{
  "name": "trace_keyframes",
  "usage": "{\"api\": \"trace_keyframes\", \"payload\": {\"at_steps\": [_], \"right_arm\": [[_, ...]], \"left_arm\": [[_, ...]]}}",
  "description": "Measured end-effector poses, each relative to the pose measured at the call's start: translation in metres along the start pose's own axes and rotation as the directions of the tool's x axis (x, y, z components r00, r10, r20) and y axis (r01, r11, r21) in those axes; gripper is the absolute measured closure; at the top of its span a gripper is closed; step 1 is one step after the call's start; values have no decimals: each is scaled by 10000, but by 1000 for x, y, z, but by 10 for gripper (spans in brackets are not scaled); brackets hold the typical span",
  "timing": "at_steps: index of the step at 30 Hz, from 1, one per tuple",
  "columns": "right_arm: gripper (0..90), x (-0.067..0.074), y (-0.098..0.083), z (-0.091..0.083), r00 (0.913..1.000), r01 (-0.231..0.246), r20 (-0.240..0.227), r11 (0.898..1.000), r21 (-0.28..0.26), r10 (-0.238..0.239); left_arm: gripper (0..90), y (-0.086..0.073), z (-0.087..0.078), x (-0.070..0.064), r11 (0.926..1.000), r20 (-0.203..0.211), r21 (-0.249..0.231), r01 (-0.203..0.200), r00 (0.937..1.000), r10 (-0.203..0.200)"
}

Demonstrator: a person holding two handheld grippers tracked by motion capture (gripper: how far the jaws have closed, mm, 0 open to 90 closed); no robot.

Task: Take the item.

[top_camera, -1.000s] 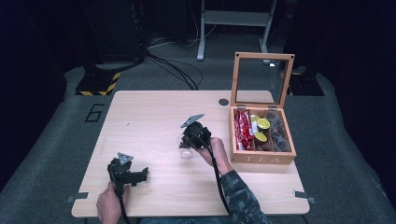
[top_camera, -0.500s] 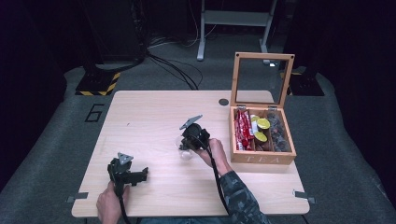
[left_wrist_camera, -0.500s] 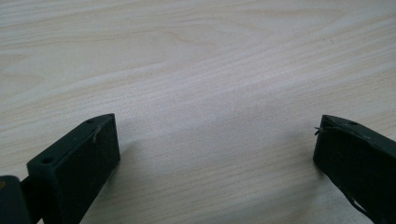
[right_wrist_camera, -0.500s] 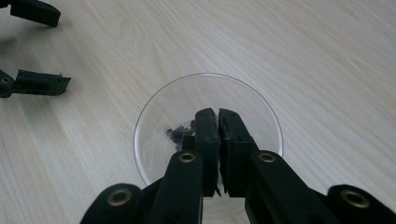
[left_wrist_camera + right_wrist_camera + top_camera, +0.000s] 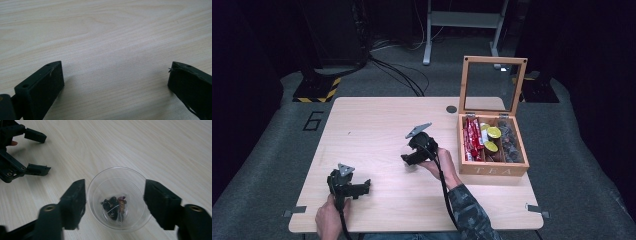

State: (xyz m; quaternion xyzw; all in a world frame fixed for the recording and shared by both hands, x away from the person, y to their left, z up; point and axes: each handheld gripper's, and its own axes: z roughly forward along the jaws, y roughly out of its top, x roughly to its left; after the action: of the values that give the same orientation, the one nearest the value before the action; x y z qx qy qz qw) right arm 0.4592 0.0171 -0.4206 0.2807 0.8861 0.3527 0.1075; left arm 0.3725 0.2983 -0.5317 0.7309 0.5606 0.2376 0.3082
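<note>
The big wooden table [image 5: 372,125] holds a tea box [image 5: 492,150] on its right side, with the glass lid standing up and packets inside. In the middle of the table the right gripper [image 5: 408,161] points down at a clear plastic cup [image 5: 119,198]. Its jaws have just been opening, and now they stand on each side of the cup without squeezing it. Near the left front edge, the left gripper [image 5: 364,186] rests with its jaws wide apart and nothing between them, just bare wood. It looks like a tea bag [image 5: 114,206] has been dropped into the cup, so that part seems done. What may be left is shutting the box, though that is only a guess. From up high the cup is hard to see behind the hand. The right gripper view looks straight into the cup and shows the little dark tea bag at the bottom.
</note>
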Motion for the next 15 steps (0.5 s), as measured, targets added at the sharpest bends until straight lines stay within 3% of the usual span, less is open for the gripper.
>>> {"api": "trace_keyframes", "payload": {"at_steps": [6,11,15], "right_arm": [[143,6,-1,-20,9997,181,138,9994,-298,-177],[99,6,-5,-41,9990,307,336,9960,-836,-279],[63,8,-15,-58,9984,309,498,9955,-901,-264]], "left_arm": [[3,0,0,0,10000,-10,4,-65,10000,65],[3,0,0,0,10000,-9,11,-65,10000,65],[3,0,0,1,10000,-1,6,-72,10000,72]]}}
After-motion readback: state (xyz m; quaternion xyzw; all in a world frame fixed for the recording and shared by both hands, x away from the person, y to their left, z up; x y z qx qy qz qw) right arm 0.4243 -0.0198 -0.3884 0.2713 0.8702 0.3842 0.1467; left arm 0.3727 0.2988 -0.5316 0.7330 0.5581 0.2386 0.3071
